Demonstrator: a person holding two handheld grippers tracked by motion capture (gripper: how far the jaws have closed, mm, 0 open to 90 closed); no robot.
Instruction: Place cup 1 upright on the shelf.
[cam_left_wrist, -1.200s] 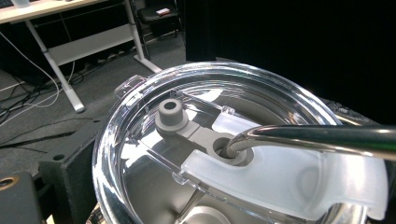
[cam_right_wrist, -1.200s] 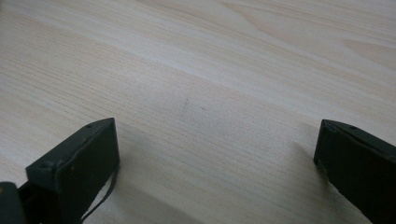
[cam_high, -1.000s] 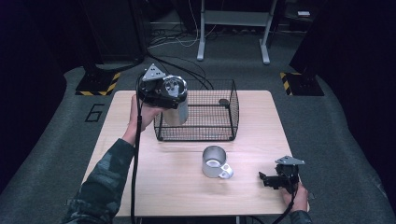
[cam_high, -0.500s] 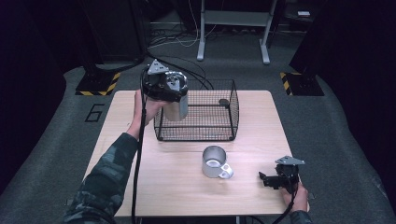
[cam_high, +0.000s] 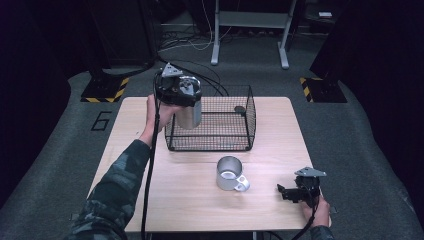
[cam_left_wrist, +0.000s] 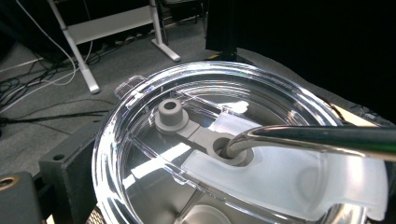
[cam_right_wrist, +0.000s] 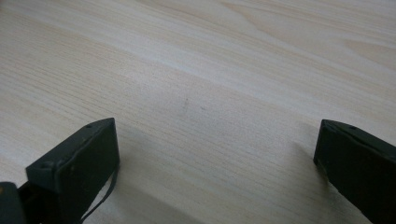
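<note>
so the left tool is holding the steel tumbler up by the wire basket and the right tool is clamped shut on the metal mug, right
Not quite. The right tool is open and holds nothing, as the right gripper view shows: its jaws stand wide apart over bare table. The metal mug sits apart from it. The left tool does hold the tumbler by the basket.

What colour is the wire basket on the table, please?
Black; the wire basket shows best in the high view.

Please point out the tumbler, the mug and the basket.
tumbler (cam_high: 189, 116), high view, steel side below the left gripper
mug (cam_high: 228, 174), high view, outer wall
basket (cam_high: 210, 148), high view, bottom wire of near wall
</note>
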